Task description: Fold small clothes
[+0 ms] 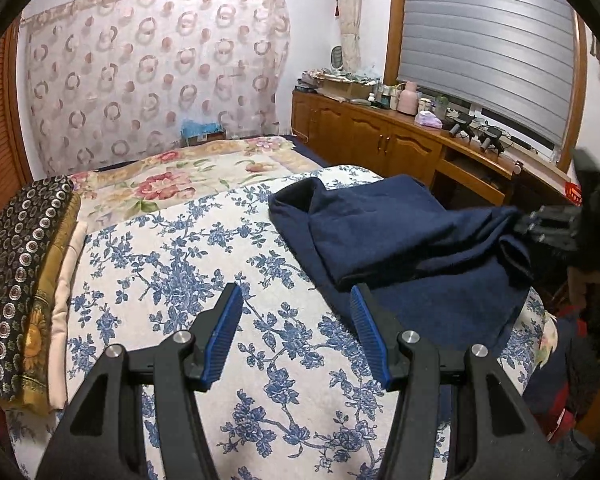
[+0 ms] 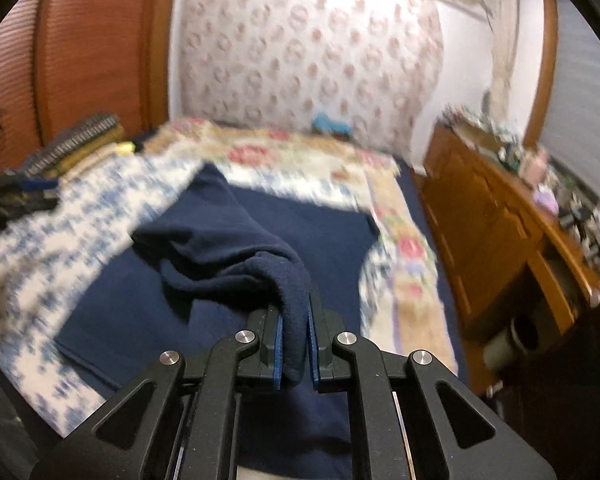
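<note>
Navy fleece garment (one edge lifted, half-folded) on the floral bedspread

Floral bed, wooden cabinets; shuttered window

1. Nothing legible is showing anywhere in either view: no text, labels, brands, nos. or signs.
2. Left wrist view: small items on the wooden tabletop are sitting too far off and too tiny to read.
3. Same view: a red object at the right edge is showing pale marks, prob. print, but they're not resolving into letters.
4. Right wrist view: everything is blurring, so any print on the tabletop clutter is unreadable.
5. Bed cover and wall curtain are showing patterns only (flowers, rings), no lettering.
</note>
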Available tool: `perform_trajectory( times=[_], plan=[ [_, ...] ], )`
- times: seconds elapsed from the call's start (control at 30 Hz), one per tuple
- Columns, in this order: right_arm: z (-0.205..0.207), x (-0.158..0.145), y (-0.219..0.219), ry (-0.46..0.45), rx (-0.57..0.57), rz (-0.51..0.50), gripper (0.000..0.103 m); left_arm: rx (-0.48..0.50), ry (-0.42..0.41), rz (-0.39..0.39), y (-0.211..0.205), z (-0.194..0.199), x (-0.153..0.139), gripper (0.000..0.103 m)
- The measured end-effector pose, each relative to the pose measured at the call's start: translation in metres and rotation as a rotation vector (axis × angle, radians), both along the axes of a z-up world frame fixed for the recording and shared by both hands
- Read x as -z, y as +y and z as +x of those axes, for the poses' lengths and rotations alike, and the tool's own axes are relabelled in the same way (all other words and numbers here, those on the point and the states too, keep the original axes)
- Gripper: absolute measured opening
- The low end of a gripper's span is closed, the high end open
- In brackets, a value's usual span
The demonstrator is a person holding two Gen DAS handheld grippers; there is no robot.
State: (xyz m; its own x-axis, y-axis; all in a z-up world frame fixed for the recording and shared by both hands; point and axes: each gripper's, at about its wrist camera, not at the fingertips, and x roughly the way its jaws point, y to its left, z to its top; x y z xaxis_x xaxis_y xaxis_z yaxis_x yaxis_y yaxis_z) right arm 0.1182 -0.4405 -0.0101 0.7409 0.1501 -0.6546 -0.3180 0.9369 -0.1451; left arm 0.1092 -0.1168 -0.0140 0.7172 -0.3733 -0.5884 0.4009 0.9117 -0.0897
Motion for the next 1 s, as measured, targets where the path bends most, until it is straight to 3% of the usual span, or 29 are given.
perform_trajectory(
  times=[0.13, 0.27, 0.33, 0.4, 0.47, 0.67, 1.0],
  plan=[
    [0.003, 0.024, -0.009, 0.063, 0.028, 0.004, 0.007, 0.004, 0.001, -0.004, -0.003, -0.002, 0.000, 0.055],
    [-0.004, 0.026, -0.007, 0.062, 0.040, -0.026, 0.022, 0.005, 0.006, -0.003, -0.008, -0.003, 0.002, 0.055],
    [-0.008, 0.020, -0.008, 0.058, 0.036, -0.018, 0.024, 0.004, 0.006, -0.002, -0.009, -0.003, 0.002, 0.055],
    [-0.012, 0.013, -0.007, 0.038, 0.033, -0.021, 0.043, 0.002, 0.007, 0.000, -0.009, -0.003, 0.003, 0.055],
    [-0.016, 0.002, -0.004, 0.013, 0.019, -0.009, 0.055, -0.001, 0.006, 0.003, -0.010, -0.003, 0.004, 0.055],
    [-0.014, -0.012, 0.021, -0.006, -0.061, 0.008, 0.060, 0.001, -0.007, 0.008, -0.009, -0.004, 0.004, 0.055],
    [0.043, 0.012, 0.095, 0.072, -0.220, -0.025, 0.060, -0.018, 0.003, 0.029, -0.003, 0.011, 0.010, 0.055]
  ],
)
